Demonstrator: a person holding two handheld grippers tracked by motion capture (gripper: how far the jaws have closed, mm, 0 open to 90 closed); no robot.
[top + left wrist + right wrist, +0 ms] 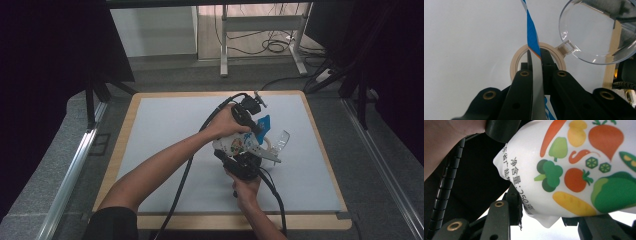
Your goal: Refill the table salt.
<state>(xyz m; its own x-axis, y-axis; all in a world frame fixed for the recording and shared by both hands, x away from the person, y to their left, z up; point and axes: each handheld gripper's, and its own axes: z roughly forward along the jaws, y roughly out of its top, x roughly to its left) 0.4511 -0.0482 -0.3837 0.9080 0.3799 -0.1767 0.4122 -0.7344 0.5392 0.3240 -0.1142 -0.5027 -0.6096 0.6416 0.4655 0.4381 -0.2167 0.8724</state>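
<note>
High view, looking down on the table (150, 130): we see both grippers meeting right of centre over a white pouch (235, 145) printed with vegetables, held up off the surface. The left gripper (257, 131) is closed on the pouch's flat blue-and-white top edge (532, 32); in the left gripper view we see that thin strip pinched upright between the two pads, with a roll of tape (515, 62) and a clear round lid (596, 30) lying on the table beyond. The right gripper (245, 161) clamps the pouch (574, 170) from the near side, one jaw on each side of its lower bulge, partly closed around its width. We judge the pouch soft and filled, likely to sag and shift under pressure, with a smooth, slippery film. Its sealed edge is the stiffer place to grip, while the body wants a gentle squeeze only.
</note>
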